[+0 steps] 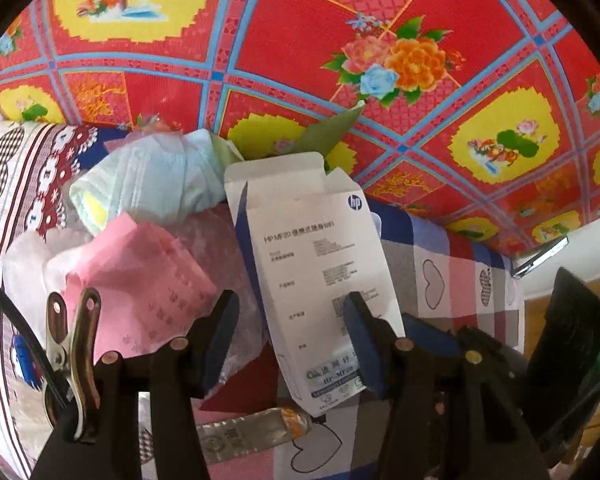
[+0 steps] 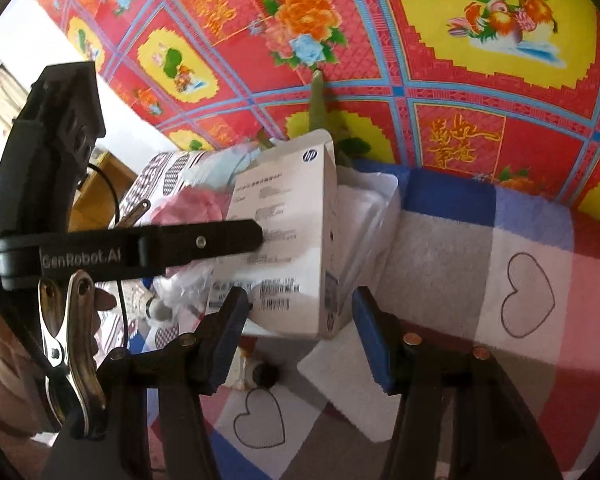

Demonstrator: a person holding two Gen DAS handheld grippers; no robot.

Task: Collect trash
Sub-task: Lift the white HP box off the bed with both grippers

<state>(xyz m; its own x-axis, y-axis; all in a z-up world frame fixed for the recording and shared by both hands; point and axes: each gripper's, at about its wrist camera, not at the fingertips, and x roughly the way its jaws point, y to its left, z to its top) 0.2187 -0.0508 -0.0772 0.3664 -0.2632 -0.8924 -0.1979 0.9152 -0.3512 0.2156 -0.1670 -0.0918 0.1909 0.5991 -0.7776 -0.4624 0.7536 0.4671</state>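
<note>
Trash lies heaped on a checked blanket (image 2: pixel 440 264) against a red floral sheet (image 1: pixel 300 40): a white box (image 1: pixel 320 264) with its top flap open, a pale blue wad (image 1: pixel 156 176), pink paper (image 1: pixel 140 272) and a foil wrapper (image 1: pixel 252 432). The left gripper (image 1: pixel 288 344) stands part open astride the box's lower end; its right pad seems to overlap the box face, its left pad stands clear, so nothing is gripped. The right gripper (image 2: pixel 300 336) is likewise part open and empty, just short of the box's near corner. Both tools converge on one box, so they may collide. The box is light and empty: a one-sided push may tip or crush it, or slide it off the heap. Closing low may also pinch the blanket or wrapper.
</note>
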